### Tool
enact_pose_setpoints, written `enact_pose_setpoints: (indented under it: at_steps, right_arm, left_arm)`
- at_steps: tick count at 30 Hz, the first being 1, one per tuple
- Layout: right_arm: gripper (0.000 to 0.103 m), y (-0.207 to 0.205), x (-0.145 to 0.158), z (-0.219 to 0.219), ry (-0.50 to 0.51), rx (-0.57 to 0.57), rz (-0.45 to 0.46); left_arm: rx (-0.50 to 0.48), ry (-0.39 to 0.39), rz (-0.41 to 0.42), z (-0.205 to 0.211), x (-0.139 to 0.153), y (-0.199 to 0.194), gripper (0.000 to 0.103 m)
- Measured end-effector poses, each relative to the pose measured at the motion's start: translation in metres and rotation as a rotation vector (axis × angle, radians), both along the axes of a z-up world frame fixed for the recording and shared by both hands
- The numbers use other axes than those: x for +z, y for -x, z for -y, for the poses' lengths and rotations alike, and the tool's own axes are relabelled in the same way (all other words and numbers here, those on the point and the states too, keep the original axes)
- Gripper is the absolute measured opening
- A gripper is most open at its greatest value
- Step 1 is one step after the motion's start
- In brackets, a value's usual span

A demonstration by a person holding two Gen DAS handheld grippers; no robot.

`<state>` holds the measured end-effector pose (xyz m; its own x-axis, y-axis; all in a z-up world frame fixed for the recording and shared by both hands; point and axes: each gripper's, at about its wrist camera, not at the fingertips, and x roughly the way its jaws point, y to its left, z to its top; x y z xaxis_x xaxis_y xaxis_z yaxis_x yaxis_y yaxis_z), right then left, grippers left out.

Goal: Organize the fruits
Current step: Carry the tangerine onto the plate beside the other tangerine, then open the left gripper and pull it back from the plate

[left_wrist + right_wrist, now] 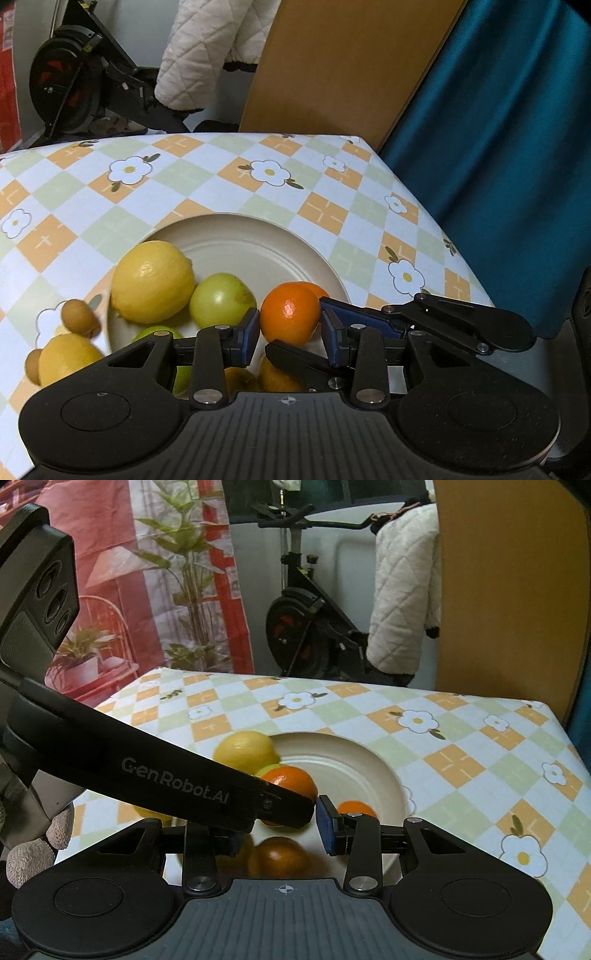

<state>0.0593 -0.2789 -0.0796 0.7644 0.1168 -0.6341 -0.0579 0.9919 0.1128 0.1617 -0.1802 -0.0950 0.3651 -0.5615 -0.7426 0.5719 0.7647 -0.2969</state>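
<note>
Fruits are sitting close under your grippers: your left gripper (290,332) is bracketing a mandarin (290,312) over the near side of the cream plate (258,243), pads just beside the peel with a sliver of gap showing, so the fingers are spread, not clamped. Your right gripper (280,827) is also spread wide, holding nothing — the left tool's black arm (177,775) is crossing in front and hiding its left finger. Beyond, a green apple (221,301) and a lemon (151,280) are resting on the plate, with a second mandarin (355,808) behind the blue pad (327,823). Off the plate's left, kiwis (78,316) and another lemon (66,356) are lying on the checked tablecloth (325,210). Farther back, an exercise bike (314,627) and a quilted jacket (402,590) are standing.
</note>
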Motion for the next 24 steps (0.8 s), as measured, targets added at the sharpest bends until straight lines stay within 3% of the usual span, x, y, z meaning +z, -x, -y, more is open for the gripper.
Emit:
enact_pose_setpoints:
  at_steps: [24]
  right_arm:
    - [0.036, -0.013, -0.011, -0.001, 0.061, 0.003, -0.027]
  left_arm:
    - [0.005, -0.02, -0.026, 0.009, -0.01, -0.009, 0.037]
